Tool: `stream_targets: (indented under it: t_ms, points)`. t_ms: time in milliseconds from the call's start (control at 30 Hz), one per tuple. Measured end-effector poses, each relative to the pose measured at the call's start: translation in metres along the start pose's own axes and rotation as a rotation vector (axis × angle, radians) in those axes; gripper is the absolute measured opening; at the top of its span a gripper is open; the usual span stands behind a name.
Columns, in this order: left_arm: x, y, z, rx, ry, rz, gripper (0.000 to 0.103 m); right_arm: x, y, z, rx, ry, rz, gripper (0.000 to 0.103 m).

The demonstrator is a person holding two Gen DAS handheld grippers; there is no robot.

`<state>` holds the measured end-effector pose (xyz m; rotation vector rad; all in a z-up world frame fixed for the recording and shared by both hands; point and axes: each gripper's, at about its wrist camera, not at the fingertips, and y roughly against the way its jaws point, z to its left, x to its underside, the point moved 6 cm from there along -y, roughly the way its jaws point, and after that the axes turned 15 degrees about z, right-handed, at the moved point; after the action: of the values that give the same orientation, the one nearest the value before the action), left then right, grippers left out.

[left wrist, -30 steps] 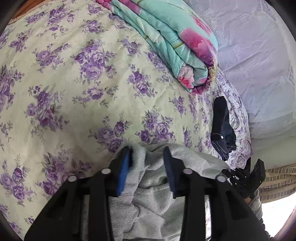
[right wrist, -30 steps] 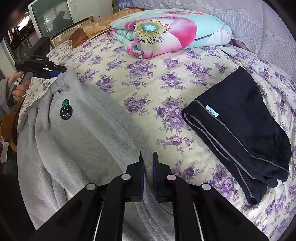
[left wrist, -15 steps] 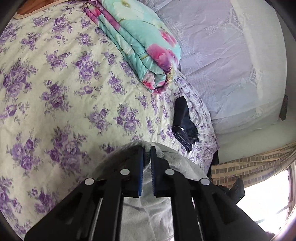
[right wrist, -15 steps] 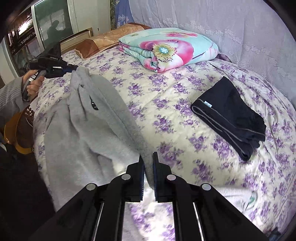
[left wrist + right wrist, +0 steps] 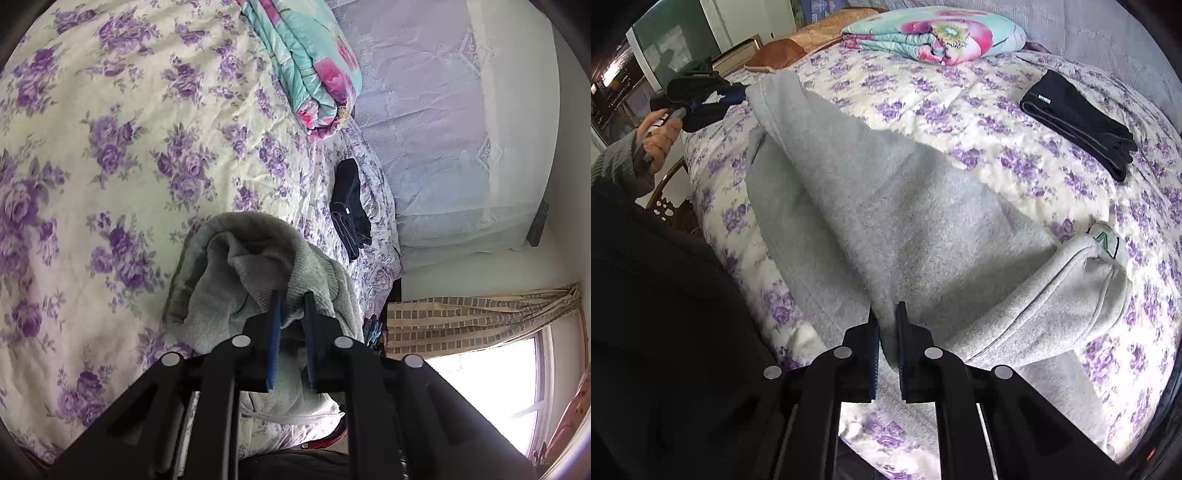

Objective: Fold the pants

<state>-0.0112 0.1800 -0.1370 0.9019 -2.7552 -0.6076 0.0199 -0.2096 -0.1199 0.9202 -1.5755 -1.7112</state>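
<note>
Grey sweatpants [image 5: 879, 206] lie stretched across the floral bed, held up at two ends. My left gripper [image 5: 293, 295] is shut on the ribbed waistband [image 5: 258, 258], lifted off the bed; it also shows in the right wrist view [image 5: 735, 96] at far left, held by a hand. My right gripper [image 5: 886, 314] is shut on the grey fabric near the legs. A leg end with a green mark [image 5: 1104, 240] lies folded over at right.
Folded black pants [image 5: 1078, 118] lie at the bed's far right, also in the left wrist view [image 5: 351, 206]. A folded teal and pink quilt [image 5: 934, 37] sits at the bed's head. A curtain and window [image 5: 480, 354] are at right. A chair [image 5: 668, 199] stands beside the bed.
The left gripper closed on the waistband and lifted it. Both grippers raised the grey pants and pulled them taut, and a leg end now lies folded over at right.
</note>
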Motion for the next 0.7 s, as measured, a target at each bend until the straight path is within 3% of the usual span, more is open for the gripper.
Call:
stream_targets:
  t_ms: [100,133,200,333,467,500,600,700]
  points:
    - [0.014,0.000,0.010,0.022,0.057,-0.008,0.064,0.010,-0.015,0.008,0.021,-0.011,0.025,0.009]
    - [0.019,0.001,0.011,0.039,0.070,-0.022,0.067,0.012,-0.019,0.010,0.023,-0.018,0.031,0.009]
    - [0.027,-0.002,0.012,0.078,0.081,-0.017,0.069,0.015,-0.022,0.012,0.032,-0.027,0.033,0.009]
    - [0.030,-0.021,0.027,0.022,0.124,0.006,0.068,0.016,-0.023,0.013,0.038,-0.043,0.034,0.009]
    - [0.020,-0.028,0.030,-0.028,0.128,-0.017,0.051,0.016,-0.017,0.015,0.049,-0.035,0.036,0.009]
    - [0.020,-0.028,0.026,-0.065,0.101,-0.017,0.045,0.017,-0.015,0.017,0.051,-0.034,0.038,0.009]
    - [0.018,-0.032,0.030,-0.206,0.055,0.018,0.043,0.022,-0.029,0.024,0.048,-0.034,0.073,0.009]
    - [0.022,-0.030,0.039,-0.212,0.081,0.042,0.043,0.026,-0.059,0.028,0.070,-0.035,0.106,0.009]
